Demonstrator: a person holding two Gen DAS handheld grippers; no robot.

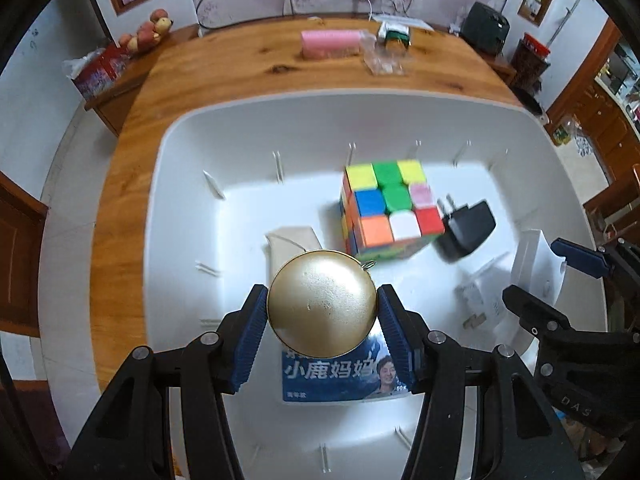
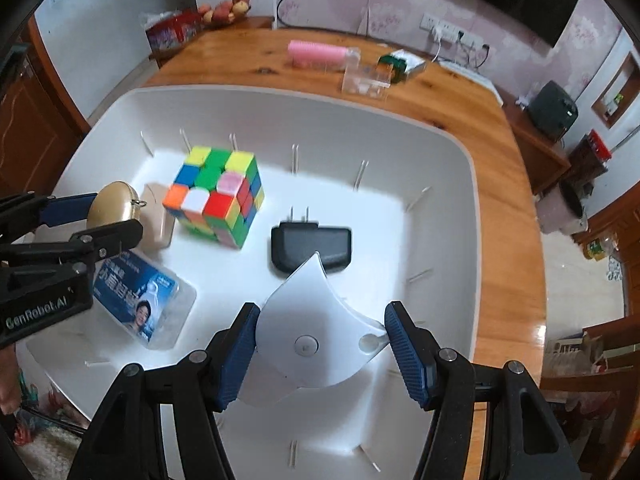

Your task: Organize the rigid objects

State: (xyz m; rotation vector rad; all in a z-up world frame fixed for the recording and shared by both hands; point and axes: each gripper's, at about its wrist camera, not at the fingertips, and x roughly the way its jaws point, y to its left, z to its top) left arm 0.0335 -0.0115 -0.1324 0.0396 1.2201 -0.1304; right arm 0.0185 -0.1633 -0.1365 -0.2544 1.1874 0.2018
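Note:
My left gripper is shut on a round gold case and holds it over a big white bin. It also shows in the right wrist view. My right gripper is shut on a white curved plastic piece above the bin. In the bin lie a colourful puzzle cube, a black plug adapter, a blue printed packet and a beige box. The cube, the adapter and the packet show in the right wrist view too.
The bin stands on a wooden table. At the table's far side lie a pink comb-like item, a clear plastic box and a green and white pack. A fruit bowl sits on a side cabinet.

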